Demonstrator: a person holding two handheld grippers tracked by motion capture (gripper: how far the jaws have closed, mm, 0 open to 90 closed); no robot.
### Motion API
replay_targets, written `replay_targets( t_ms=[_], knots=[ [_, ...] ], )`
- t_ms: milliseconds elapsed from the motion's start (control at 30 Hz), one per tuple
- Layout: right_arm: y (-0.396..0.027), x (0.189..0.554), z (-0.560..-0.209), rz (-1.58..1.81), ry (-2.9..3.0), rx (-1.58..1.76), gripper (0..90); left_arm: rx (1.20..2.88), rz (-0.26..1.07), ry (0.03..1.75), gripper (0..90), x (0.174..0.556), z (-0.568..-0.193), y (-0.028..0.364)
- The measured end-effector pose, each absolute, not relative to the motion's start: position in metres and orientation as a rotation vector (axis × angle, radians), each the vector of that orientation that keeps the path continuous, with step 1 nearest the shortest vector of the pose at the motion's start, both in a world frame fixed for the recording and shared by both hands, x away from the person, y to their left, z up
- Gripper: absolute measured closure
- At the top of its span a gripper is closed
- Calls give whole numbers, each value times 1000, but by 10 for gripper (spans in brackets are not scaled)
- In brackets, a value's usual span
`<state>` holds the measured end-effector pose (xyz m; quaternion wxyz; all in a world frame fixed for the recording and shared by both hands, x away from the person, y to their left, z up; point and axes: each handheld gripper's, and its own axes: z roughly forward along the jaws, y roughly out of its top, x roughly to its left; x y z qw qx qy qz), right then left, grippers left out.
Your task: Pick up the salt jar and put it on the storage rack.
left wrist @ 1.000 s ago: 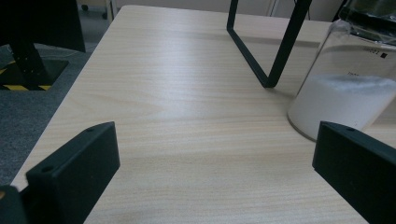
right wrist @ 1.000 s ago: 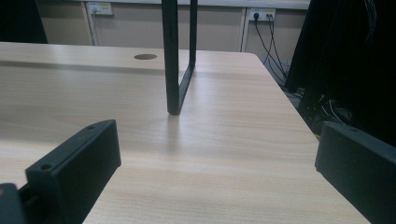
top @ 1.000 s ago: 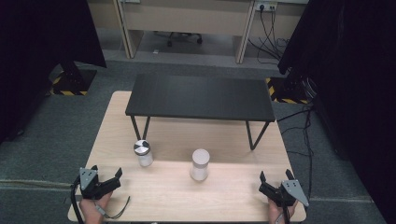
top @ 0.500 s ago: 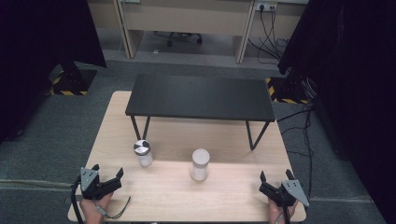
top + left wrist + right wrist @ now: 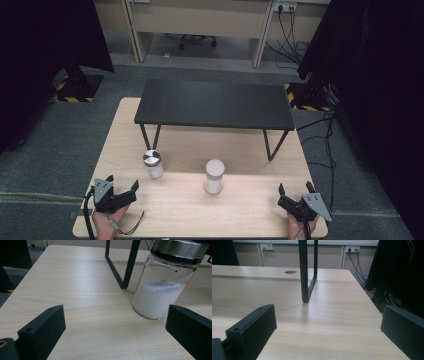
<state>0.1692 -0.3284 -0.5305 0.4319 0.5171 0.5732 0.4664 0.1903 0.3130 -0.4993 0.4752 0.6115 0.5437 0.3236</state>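
- Glass jar (image 5: 153,164), steel-lidded and roughly half full of white powder: upright on the wooden table (image 5: 250,215), just in front of the black stand (image 5: 215,104), beside its left front leg (image 5: 128,262), touched by nothing.
- Left gripper (image 5: 123,182): low over the table's near edge, in front of the stand and near the jar on the person's side, pointed toward the jar. Jaws spread almost fully, having just been closing by a slight amount; bare tabletop between them, nothing gripped. In the left gripper view, jar ahead and off toward the right-hand jaw, not yet between the two.
- Likely meaning: a small settling of the jaws ahead of a reach for the jar, with the gap plenty wide for it; approach and grasp not yet begun.
- White canister (image 5: 214,176): upright in front of the stand's middle, apart from the jar.
- Right gripper (image 5: 295,186): in front of the stand's right end at the table's near edge, jaws wide apart and empty.
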Motion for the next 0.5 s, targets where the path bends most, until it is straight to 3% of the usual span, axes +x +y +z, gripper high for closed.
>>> replay_targets(
  t_ms=[500],
  knots=[
    [-329,168,-532,1177,1416,1285,3,1520,789,1261,19,202,-490,292]
  ],
)
